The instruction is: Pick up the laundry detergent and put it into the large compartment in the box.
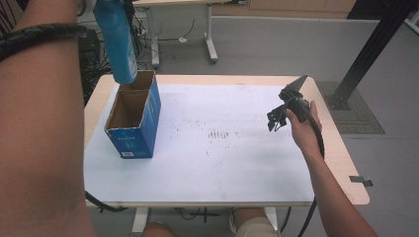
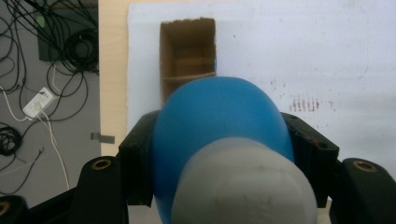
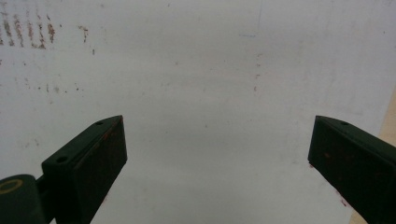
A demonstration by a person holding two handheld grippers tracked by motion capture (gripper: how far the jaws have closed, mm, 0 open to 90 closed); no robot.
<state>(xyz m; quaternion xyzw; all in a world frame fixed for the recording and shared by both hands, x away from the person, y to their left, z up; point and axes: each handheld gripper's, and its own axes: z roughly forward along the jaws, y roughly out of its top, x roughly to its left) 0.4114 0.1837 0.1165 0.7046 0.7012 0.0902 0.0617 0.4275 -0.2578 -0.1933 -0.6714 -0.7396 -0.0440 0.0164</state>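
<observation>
A person sits at a table (image 1: 326,163) covered by a white sheet (image 1: 222,163), holding a two-jaw gripper in each hand. In the high view, the left arm is raised at the left edge of the scene, and a blue bottle (image 1: 116,39) hangs upright in the air, its lower end just above the far rim of an open box (image 1: 134,118). The box is blue outside and brown cardboard inside, standing on the left part of the sheet with its mouth facing up. The left gripper (image 2: 219,154) is clenched on the bottle: in the left gripper view its black jaws press against both sides of the blue body, with the bottle's grey cap nearest the camera and the box's open mouth on the table below and beyond. The right gripper (image 1: 281,111) is held in the right hand (image 1: 304,131) above the right side of the sheet, well apart from the box. Its jaws stand wide apart with nothing between them, over bare white sheet.
</observation>
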